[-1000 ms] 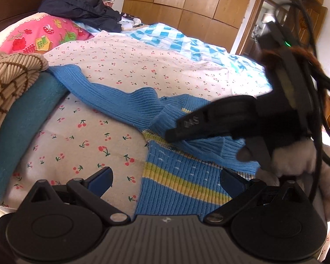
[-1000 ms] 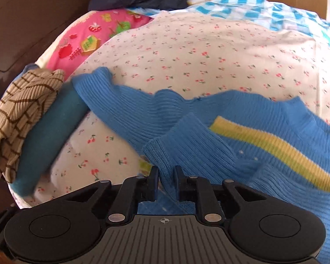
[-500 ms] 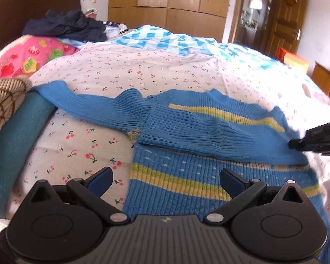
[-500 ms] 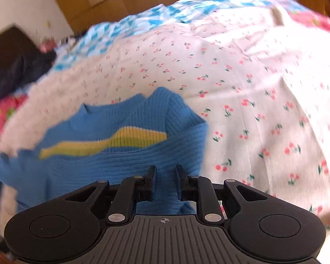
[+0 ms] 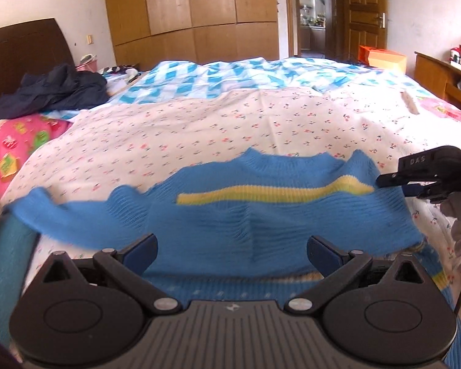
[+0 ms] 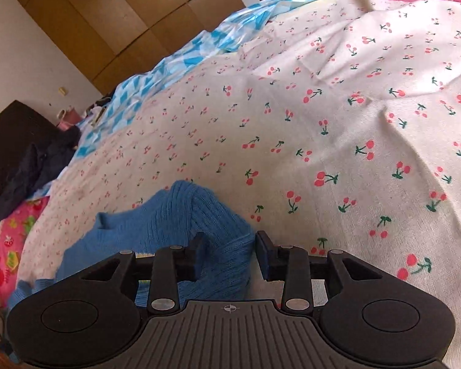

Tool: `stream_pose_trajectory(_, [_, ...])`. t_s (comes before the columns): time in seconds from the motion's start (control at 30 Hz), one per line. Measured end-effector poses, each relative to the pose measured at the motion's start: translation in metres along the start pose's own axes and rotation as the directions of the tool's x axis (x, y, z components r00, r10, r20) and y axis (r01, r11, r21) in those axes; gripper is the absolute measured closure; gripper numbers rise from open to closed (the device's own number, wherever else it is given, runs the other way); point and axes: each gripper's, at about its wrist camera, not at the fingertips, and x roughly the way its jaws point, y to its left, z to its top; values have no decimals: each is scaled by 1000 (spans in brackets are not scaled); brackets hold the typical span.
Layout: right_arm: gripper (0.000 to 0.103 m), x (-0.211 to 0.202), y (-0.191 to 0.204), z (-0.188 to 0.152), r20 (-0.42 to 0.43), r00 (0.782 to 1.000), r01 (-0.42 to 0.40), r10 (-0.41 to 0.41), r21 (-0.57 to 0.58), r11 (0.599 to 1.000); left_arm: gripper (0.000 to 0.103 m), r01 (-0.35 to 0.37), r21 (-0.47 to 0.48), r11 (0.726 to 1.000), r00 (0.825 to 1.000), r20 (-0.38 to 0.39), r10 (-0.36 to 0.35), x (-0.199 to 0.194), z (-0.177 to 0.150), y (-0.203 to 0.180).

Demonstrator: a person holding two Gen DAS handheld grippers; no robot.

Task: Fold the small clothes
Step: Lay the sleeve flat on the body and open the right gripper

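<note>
Right hand-held gripper [image 6: 229,253] is letting go, jaws opening with the sweater [image 5: 261,215] sleeve lying loose between them on the bed [image 6: 353,123]. Left hand-held gripper [image 5: 232,250] is hovering spread wide over the sweater's middle. Next, probably gripping the opposite sleeve.

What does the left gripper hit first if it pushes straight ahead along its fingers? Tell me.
Most likely the blue sweater: the left gripper stands wide open with nothing held, and the knit fills the gap straight ahead of it. How far above the fabric it is cannot be judged.
</note>
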Motion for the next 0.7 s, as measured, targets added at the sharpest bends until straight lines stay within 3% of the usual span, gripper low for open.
stream_pose_trajectory(0.03, [70,1,0,1,-9,1000,-17,17,-7,1000,0,-1,4,1000,1000,-1,1,7,4,-4])
stream_pose_trajectory(0.1, [92,-2,-4,2,-31,997,-65,65,5,998,0,-8,14,1000,1000,-8,8,18,9,-10])
stream_pose_trajectory(0.2, [97,-9,-14,4,-47,997,-66,67,24,998,0,-31,41,999,999,-15,32,37,13,-19])
stream_pose_trajectory(0.33, [98,-20,-26,3,-30,1000,-6,7,34,999,0,-35,78,996,999,-23,37,59,13,-31])
stream_pose_trajectory(0.47, [98,-19,-29,3,-29,999,18,-17,40,999,0,-21,99,995,994,-109,32,86,4,-41])
stream_pose_trajectory(0.7, [89,-30,0,1,72,987,156,-147,-143,977,0,-12,86,996,996,-82,19,78,6,-24])
